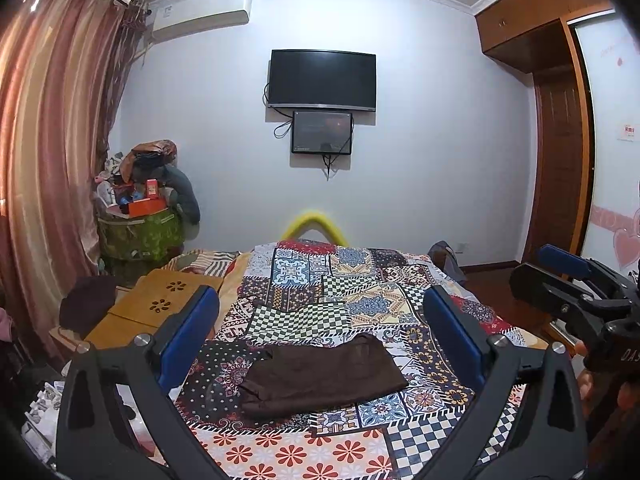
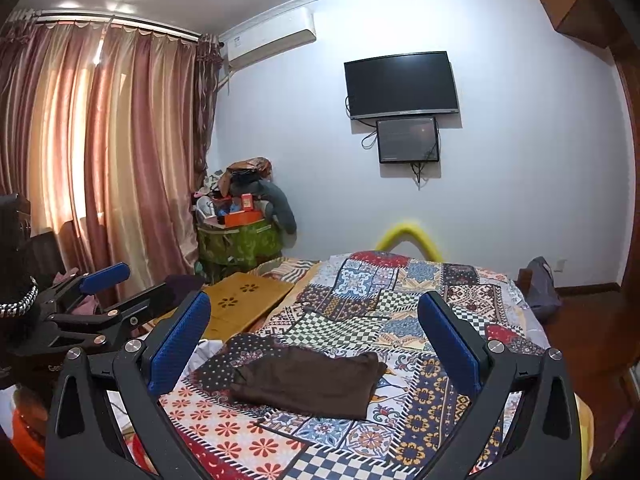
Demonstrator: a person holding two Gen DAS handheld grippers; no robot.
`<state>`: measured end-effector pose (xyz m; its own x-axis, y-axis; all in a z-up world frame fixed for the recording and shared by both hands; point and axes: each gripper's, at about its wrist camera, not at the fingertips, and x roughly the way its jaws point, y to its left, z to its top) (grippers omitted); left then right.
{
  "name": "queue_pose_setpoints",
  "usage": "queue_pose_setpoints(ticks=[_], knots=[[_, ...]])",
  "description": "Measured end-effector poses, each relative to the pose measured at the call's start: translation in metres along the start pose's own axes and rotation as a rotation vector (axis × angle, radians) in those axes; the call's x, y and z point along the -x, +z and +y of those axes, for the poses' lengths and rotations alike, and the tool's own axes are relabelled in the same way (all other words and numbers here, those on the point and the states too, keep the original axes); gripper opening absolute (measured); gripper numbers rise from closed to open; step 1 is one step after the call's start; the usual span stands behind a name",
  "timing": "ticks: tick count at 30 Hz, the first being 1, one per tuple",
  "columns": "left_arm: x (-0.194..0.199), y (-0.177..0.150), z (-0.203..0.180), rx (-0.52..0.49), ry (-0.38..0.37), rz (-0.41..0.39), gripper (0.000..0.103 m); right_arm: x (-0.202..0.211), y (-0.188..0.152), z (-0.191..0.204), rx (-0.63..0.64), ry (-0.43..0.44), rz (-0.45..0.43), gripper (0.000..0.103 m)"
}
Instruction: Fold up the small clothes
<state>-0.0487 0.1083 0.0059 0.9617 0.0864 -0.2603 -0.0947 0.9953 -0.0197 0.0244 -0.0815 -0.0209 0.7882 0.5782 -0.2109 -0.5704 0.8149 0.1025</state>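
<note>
Patchwork bedspread (image 1: 360, 280), wall-mounted television (image 1: 322, 79)

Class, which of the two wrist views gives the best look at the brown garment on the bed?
The left wrist view: the brown garment lies nearly centred between that tool's fingers, larger, its whole outline clear on the quilt. The right wrist view shows the same garment more foreshortened, its far edge less distinct.

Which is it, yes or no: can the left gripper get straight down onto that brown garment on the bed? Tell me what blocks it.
Probably yes. The left gripper is open and held above the brown garment, which lies flat on the patterned bedspread with nothing over it. The right gripper sits off to the side.
</note>
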Motion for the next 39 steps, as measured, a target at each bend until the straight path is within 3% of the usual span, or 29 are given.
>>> queue_pose_setpoints(ticks=[39], knots=[[-0.012, -0.003, 0.011, 0.042, -0.023, 0.035, 0.103, -0.008, -0.001, -0.003, -0.017, 0.011, 0.019, 0.103]])
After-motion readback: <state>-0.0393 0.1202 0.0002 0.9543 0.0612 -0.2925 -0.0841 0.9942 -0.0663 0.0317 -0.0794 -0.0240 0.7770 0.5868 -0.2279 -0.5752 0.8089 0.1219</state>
